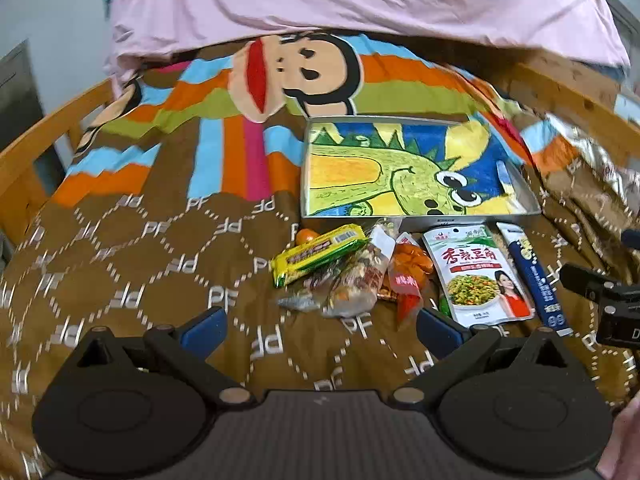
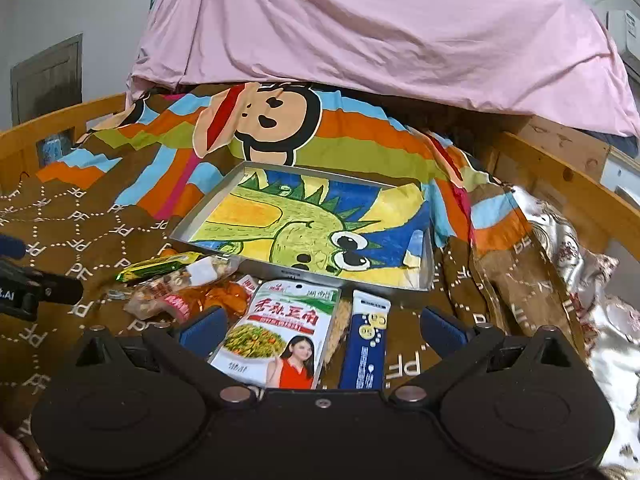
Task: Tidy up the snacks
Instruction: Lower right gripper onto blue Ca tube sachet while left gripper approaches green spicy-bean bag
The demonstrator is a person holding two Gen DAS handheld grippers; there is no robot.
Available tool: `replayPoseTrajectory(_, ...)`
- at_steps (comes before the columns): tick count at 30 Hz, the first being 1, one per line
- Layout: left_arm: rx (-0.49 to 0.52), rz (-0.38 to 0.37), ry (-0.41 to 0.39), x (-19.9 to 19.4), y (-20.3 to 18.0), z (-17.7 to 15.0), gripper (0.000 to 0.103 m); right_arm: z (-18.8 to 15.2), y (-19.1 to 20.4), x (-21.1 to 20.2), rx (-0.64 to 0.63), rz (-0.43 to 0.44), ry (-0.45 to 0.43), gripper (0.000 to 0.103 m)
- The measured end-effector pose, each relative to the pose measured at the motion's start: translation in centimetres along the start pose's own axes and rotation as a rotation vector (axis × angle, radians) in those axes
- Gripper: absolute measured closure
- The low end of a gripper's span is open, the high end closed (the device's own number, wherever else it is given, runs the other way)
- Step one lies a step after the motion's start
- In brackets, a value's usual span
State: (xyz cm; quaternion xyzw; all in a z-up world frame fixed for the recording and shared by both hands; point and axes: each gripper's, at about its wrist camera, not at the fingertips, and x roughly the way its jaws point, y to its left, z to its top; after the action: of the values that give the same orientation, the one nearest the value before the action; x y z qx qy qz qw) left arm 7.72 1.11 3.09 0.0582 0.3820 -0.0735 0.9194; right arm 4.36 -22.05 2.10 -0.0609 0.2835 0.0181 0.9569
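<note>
Both tongs were open and empty, hovering over the bed (image 1: 132, 248). Left tongs (image 1: 322, 330) sat just short of the snack pile; right tongs (image 2: 322, 330) straddled the bean pouch (image 2: 280, 332) and blue stick pack (image 2: 366, 340) from above, whether touching them I couldn't tell.

Tray (image 2: 426, 270), shallow metal with a dinosaur drawing lining it, lay flat on the bedspread with no snacks in it. All snacks lay just in front of its near edge: yellow-green bar (image 1: 316, 254), nut mix bag (image 1: 360, 276), orange packet (image 1: 412, 272), bean pouch (image 1: 478, 276), blue stick pack (image 1: 536, 276). The bar rested on the nut bag.

Pink cloth (image 2: 380, 28) was draped behind.
</note>
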Motion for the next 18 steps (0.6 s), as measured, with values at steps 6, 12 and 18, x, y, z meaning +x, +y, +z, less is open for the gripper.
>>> replayPoseTrajectory(6,0.117,-0.058,-0.009,3.0,-2.1,1.5,0.000,-1.1,-0.5,3.0,0.013,-0.059,0.066,0.001)
replayPoseTrajectory(12,0.269,-0.150,-0.040,5.3,-6.4,1.7,0.000,-1.5,-4.2,5.9,0.213,-0.083,0.193,0.001)
replayPoseTrajectory(18,0.351,-0.230,-0.026,7.5,-9.6,1.6,0.000,-1.2,-5.9,8.6,0.235,-0.020,0.283,0.003)
